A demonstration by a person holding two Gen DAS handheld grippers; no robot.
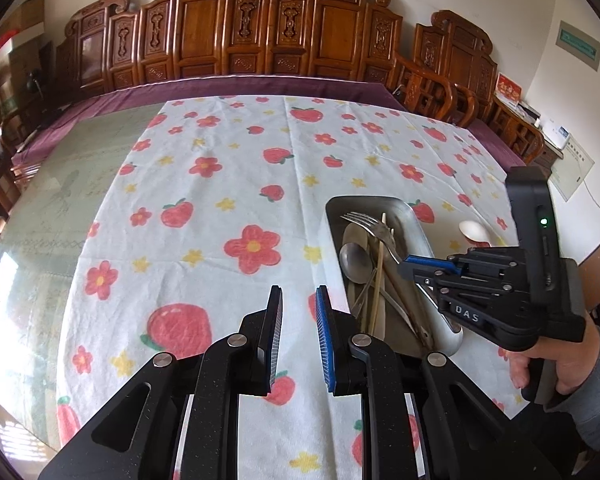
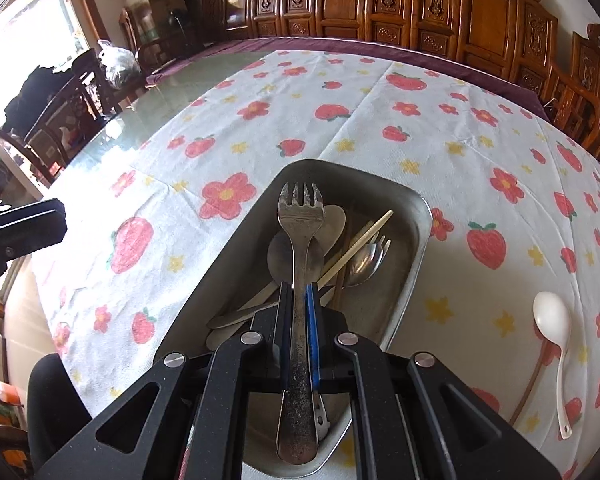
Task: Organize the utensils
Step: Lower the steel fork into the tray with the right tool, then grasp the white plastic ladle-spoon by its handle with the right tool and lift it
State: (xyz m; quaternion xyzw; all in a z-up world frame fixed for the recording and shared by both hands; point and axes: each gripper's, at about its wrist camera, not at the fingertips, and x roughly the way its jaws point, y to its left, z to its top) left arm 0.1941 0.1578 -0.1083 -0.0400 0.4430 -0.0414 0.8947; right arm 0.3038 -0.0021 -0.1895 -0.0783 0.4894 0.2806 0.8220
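Utensils fill a rectangular stainless-steel tray (image 2: 404, 280) on the table: a tarnished metal fork (image 2: 298, 264) is pinched by its handle between the pads of the right gripper (image 2: 299, 292), tines pointing forward over the tray's far half. Beneath it lie a dull metal spoon (image 2: 278, 256), a pair of pale bamboo chopsticks (image 2: 360, 242) crossing diagonally, and a smaller shiny metal spork (image 2: 366, 258) toward the tray's right wall. In the left wrist view the same tray (image 1: 410, 216) sits just right of the left gripper (image 1: 299, 300), whose jaws stand apart with nothing between them, hovering above the cloth. The right gripper (image 1: 410, 262) reaches in over the tray from the right side. A white plastic soup spoon (image 2: 552, 320) lies outside the tray, on the white tablecloth printed with red strawberries and flowers (image 2: 340, 128). Carved dark-wood chairs (image 1: 244, 36) line the far edge of the table.
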